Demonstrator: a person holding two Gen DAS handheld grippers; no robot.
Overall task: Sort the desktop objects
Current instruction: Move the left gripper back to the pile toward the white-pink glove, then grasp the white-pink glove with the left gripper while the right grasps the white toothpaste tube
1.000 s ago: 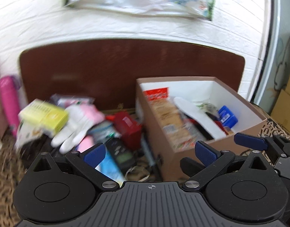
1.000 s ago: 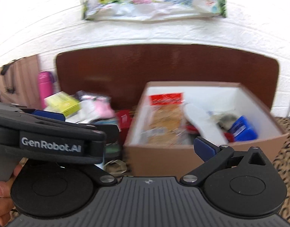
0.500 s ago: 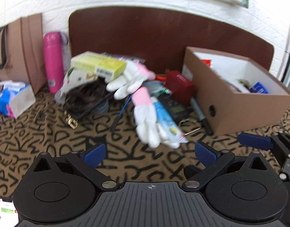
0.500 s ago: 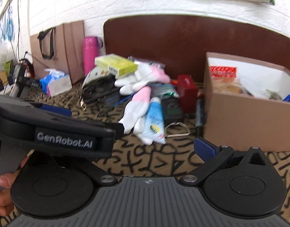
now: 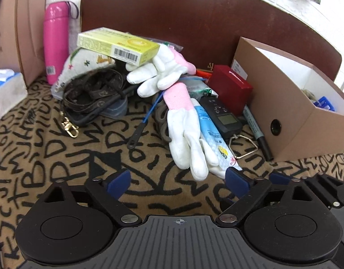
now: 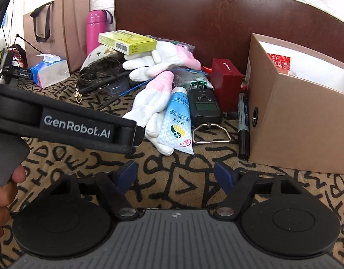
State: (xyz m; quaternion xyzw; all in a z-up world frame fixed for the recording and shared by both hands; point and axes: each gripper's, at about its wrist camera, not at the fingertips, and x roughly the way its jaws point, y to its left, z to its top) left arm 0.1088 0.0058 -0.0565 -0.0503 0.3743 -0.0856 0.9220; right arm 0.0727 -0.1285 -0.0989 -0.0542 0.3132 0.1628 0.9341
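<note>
A pile of desktop objects lies on the patterned cloth: two white-and-pink gloves (image 5: pixel 185 134) (image 6: pixel 149 105), a blue tube (image 5: pixel 212 139) (image 6: pixel 177 121), a black handheld scale (image 5: pixel 223 116) (image 6: pixel 204 107), a red box (image 5: pixel 230 87), a marker (image 6: pixel 242 121) and a yellow-green carton (image 5: pixel 118 43). The brown cardboard box (image 5: pixel 295 121) (image 6: pixel 302 123) stands to the right of them. My left gripper (image 5: pixel 177 181) hovers just short of the glove fingertips. Its jaws are closing with only cloth between them. My right gripper (image 6: pixel 175 176) sits before the tube, jaws closing on nothing.
A pink bottle (image 5: pixel 55 38), a paper bag (image 6: pixel 57 33) and a tissue pack (image 6: pixel 48 71) stand at the left. A dark strap with a brass clip (image 5: pixel 91 92) lies under the carton. A brown board backs the pile. A hand (image 6: pixel 3 192) holds the left tool.
Both grippers have come down and forward from looking into the cardboard box to just above the cloth, close to the gloves and tube. Their jaws have narrowed slightly.
</note>
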